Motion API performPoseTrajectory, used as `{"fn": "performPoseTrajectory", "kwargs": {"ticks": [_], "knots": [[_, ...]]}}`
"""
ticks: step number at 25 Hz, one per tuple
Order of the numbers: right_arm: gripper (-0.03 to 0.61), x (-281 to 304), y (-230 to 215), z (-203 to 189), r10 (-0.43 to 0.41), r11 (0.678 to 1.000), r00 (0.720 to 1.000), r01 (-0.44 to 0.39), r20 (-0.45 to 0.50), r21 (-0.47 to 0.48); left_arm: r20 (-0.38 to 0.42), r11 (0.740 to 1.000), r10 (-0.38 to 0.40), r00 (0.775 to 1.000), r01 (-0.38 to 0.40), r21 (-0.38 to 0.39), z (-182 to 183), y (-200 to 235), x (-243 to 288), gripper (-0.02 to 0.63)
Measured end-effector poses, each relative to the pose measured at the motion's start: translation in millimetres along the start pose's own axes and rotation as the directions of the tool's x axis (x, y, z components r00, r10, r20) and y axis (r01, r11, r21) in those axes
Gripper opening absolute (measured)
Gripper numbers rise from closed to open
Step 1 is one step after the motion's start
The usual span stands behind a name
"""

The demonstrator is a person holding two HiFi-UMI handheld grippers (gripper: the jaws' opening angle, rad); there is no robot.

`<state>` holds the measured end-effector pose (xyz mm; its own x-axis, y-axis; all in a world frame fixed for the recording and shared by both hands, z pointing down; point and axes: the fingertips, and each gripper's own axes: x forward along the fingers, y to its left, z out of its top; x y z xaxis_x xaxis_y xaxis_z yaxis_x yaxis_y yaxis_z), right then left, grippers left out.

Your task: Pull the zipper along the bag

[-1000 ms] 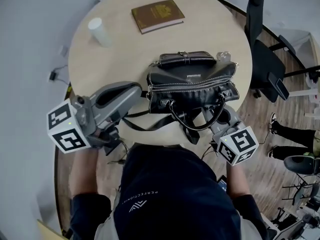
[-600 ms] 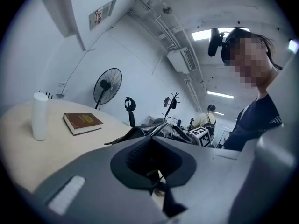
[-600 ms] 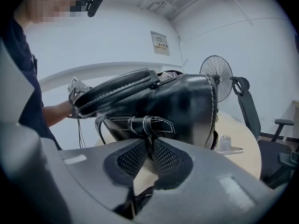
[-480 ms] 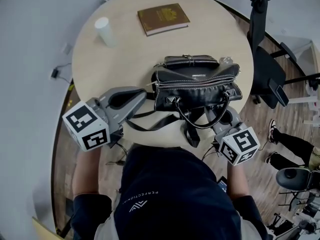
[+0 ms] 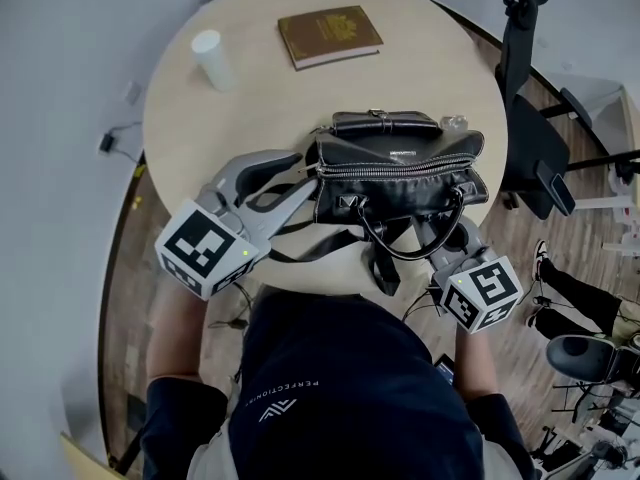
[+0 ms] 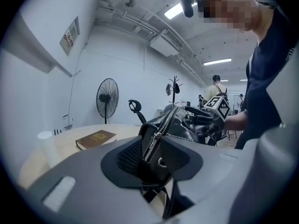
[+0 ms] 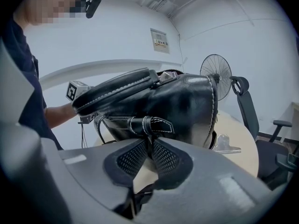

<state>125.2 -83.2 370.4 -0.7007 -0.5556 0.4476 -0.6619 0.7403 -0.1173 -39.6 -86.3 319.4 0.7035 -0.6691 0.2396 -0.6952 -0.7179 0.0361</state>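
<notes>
Near the front edge of the round wooden table [image 5: 190, 138] sits the black leather bag [image 5: 400, 183], its long side toward the person. Its metal zipper [image 5: 400, 165] runs along the top from end to end.

The left gripper [image 5: 305, 176] is at the bag's left end. Its jaws have just been opening and now stand apart, with the end of the bag — the zipper's end included — between them. The left gripper view shows the zipper teeth rising straight out of the gap, and neither jaw is seen pressing on the leather.

The right gripper [image 5: 432, 236] comes in at the bag's near right corner. Its jaws are almost together, pinched on a thin black strap [image 7: 147, 125] with white stitching (the right gripper view shows it plainly, running down between the two mesh pads [image 7: 133, 157]).

Farther back on the table lie a brown book [image 5: 330, 36] and a white cup [image 5: 212, 58], both well apart from the bag — while a small clear object [image 5: 455, 121] sits just beside its far right corner. A black office chair [image 5: 530, 118] stands beyond the table on the right.
</notes>
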Motion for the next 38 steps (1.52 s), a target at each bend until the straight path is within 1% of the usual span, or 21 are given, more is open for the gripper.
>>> {"fn": "performPoseTrajectory", "kwargs": {"ticks": [3, 6, 8, 13, 17, 20, 22, 24, 26, 29, 30, 32, 34, 35, 37, 38], "knots": [[0.033, -2.5, 0.0, -0.4, -0.008, 1.0, 1.0, 0.008, -0.009, -0.004, -0.008, 0.999, -0.037, 0.999, 0.037, 0.012, 3.7, -1.9, 3.2, 0.119], [0.034, -5.8, -0.6, -0.5, -0.016, 1.0, 1.0, 0.016, -0.017, -0.004, -0.018, 0.998, -0.056, 0.998, 0.056, 0.033, 5.5, -3.1, 3.4, 0.08], [0.038, -9.5, -0.2, -1.7, -0.019, 1.0, 1.0, 0.019, -0.024, -0.005, -0.02, 0.997, -0.069, 0.997, 0.07, 0.041, 6.6, -4.9, 3.3, 0.064], [0.048, -24.3, -4.8, -3.8, -0.04, 0.999, 0.999, 0.04, -0.028, -0.004, -0.016, 0.997, -0.075, 0.997, 0.075, 0.032, 8.6, -2.7, 2.5, 0.029], [0.069, -42.2, -8.1, -2.3, -0.056, 0.998, 0.997, 0.054, -0.045, -0.034, -0.035, 0.997, -0.076, 0.996, 0.077, 0.019, 5.6, -1.0, -0.2, 0.028], [0.077, -62.9, -15.1, 10.0, -0.074, 0.997, 0.997, 0.073, -0.012, -0.028, -0.047, 0.998, -0.062, 0.997, 0.064, 0.024, 4.0, 0.1, -2.8, 0.028], [0.083, -76.4, -21.3, 25.3, -0.084, 0.996, 0.996, 0.084, 0.036, -0.011, -0.05, 0.998, -0.052, 0.997, 0.053, 0.025, 3.1, 0.5, -4.1, 0.028], [0.094, -87.1, -25.6, 43.5, -0.086, 0.996, 0.993, 0.088, 0.082, -0.022, -0.054, 0.999, -0.046, 0.997, 0.047, 0.016, 2.7, 0.1, -5.7, 0.028], [0.137, -90.3, -27.0, 57.2, -0.064, 0.995, 0.994, 0.071, 0.094, -0.075, -0.059, 0.999, -0.044, 0.997, 0.045, 0.011, 3.0, -1.2, -7.9, 0.028], [0.228, -77.9, -28.6, 59.8, -0.004, 0.988, 0.999, 0.012, 0.048, -0.152, -0.063, 0.999, -0.045, 0.997, 0.046, 0.007, 2.4, -3.2, -9.9, 0.028], [0.267, -71.0, -29.4, 57.6, 0.015, 0.987, 0.999, -0.009, 0.032, -0.163, -0.062, 0.999, -0.048, 0.997, 0.048, 0.005, 0.9, -3.4, -9.5, 0.028], [0.31, -57.1, -30.7, 52.8, 0.048, 0.986, 0.999, -0.045, 0.013, -0.162, -0.063, 0.999, -0.051, 0.997, 0.051, 0.0, -2.7, -3.0, -8.3, 0.028], [0.311, -49.2, -29.7, 51.7, 0.074, 0.986, 0.997, -0.07, 0.016, -0.149, -0.072, 0.999, -0.048, 0.996, 0.047, -0.02, -4.1, -2.4, -8.7, 0.028], [0.303, -48.1, -28.8, 52.7, 0.084, 0.986, 0.996, -0.08, 0.023, -0.145, -0.076, 0.998, -0.049, 0.996, 0.046, -0.044, -4.2, -2.2, -9.2, 0.028], [0.298, -47.9, -28.3, 54.9, 0.097, 0.985, 0.995, -0.092, 0.031, -0.146, -0.072, 0.99, -0.064, 0.995, 0.054, -0.13, -4.6, -1.0, -10.5, 0.028], [0.298, -47.7, -28.7, 55.3, 0.101, 0.984, 0.994, -0.095, 0.03, -0.149, -0.065, 0.981, -0.076, 0.995, 0.063, -0.186, -4.8, -0.2, -11.0, 0.028]]}}
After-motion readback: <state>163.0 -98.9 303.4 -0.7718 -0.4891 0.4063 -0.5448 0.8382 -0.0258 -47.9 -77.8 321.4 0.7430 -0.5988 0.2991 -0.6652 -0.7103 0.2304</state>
